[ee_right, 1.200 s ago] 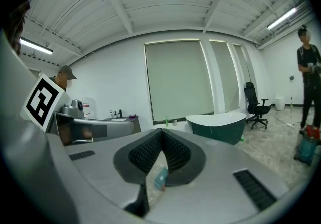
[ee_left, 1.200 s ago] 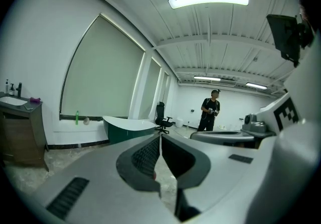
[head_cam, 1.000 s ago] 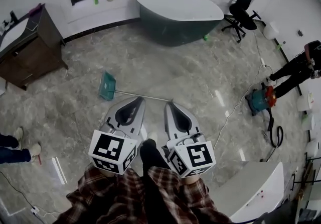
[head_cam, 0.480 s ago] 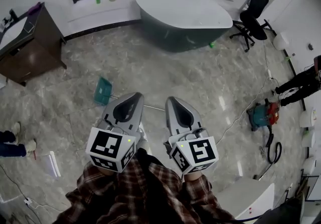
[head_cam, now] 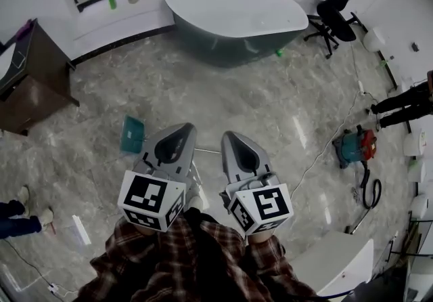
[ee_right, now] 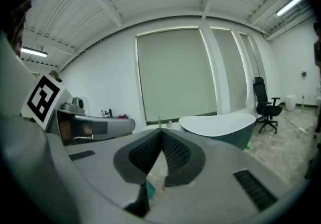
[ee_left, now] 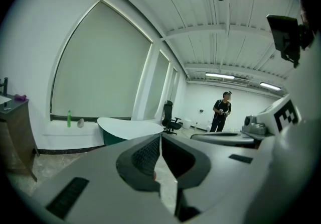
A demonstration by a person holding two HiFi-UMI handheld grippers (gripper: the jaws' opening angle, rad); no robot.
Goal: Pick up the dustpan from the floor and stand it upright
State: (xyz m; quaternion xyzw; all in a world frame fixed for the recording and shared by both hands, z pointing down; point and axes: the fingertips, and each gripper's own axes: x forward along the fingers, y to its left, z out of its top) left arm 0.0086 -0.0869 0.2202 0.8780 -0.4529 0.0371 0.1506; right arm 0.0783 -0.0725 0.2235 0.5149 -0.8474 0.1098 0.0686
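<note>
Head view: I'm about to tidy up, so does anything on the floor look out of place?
The teal dustpan lies flat on the marble floor in the middle of the room instead of standing upright. Nothing looks spilled or broken.

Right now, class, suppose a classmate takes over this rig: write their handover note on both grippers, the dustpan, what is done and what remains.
Left gripper: shut, empty, above the floor.
Right gripper: shut, empty, alongside it.
Dustpan: teal, lying on the floor ahead and left of the left gripper; its thin handle runs right, under the grippers.
Done: nothing; dustpan not yet gripped.
Left: open a gripper, reach down, grip the dustpan, stand it upright.
</note>
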